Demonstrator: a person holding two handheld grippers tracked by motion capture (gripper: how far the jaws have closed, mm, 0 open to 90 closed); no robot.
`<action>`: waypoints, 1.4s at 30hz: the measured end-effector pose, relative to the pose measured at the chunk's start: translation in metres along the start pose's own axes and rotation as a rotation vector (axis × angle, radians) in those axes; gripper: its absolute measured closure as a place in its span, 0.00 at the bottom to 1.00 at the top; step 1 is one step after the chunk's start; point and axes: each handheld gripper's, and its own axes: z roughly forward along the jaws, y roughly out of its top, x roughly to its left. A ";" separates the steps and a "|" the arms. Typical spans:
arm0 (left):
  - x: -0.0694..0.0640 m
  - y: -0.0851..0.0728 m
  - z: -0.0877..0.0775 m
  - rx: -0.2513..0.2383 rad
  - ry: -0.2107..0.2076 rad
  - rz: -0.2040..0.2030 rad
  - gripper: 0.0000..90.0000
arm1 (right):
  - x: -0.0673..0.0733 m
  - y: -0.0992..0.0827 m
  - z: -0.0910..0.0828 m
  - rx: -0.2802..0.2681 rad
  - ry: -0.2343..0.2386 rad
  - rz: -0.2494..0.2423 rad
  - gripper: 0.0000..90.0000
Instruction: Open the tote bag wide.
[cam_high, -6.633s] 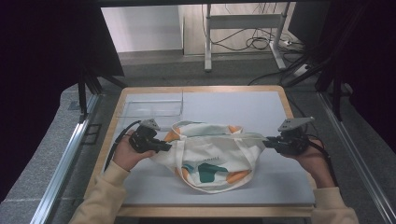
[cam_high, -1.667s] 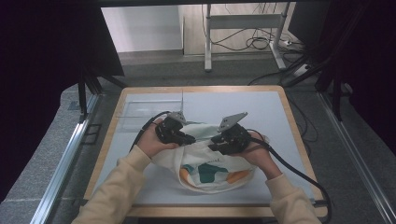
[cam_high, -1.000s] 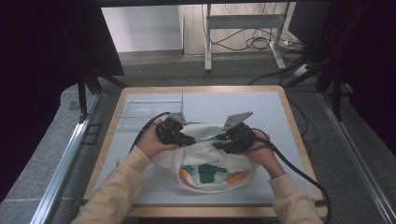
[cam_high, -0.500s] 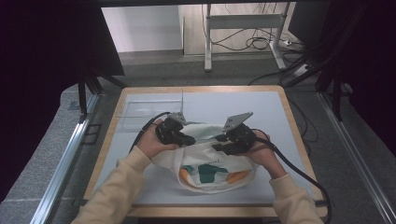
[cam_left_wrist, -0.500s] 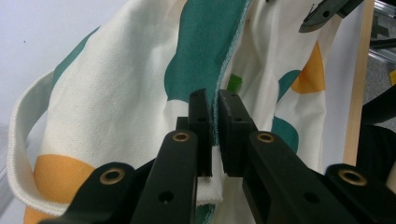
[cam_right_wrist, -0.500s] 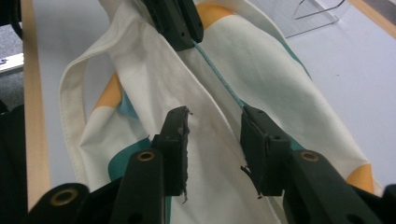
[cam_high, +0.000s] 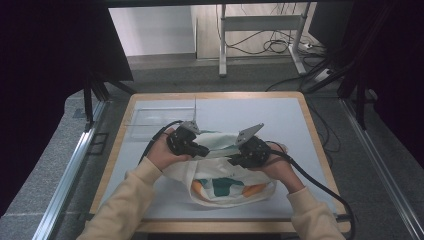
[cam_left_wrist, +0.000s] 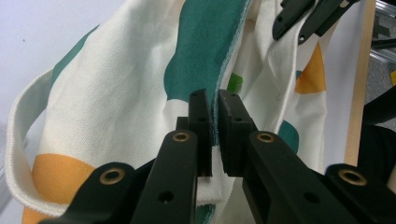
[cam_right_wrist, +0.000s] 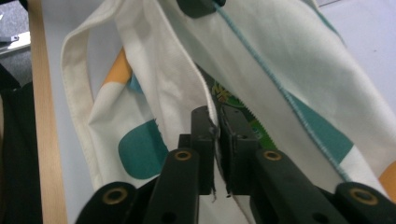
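On table (cam_high: 310, 130), bag (cam_high: 225, 192) (both grippers clamped on its rim).

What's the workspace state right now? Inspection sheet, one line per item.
Surface: pale mat on a wood-edged table.
Job's things: patterned cloth bag with its mouth held open; green packet inside.
Clutter: clear tray at far left of the mat.
Grippers: left gripper shut on the bag's rim; right gripper shut on the opposite rim.
Cables: black cable trails toward the near right corner.
Surroundings: metal frame legs and floor cables beyond the table.
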 end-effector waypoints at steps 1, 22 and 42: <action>0.000 0.000 0.000 0.000 0.001 0.000 0.95 | 0.000 0.000 0.000 0.002 -0.001 -0.005 0.95; 0.006 0.014 -0.007 0.010 0.048 -0.010 0.96 | 0.008 -0.007 -0.008 -0.010 0.009 -0.016 0.96; 0.040 0.029 -0.014 -0.001 0.148 -0.078 0.96 | 0.036 -0.031 -0.016 -0.030 0.055 -0.027 0.96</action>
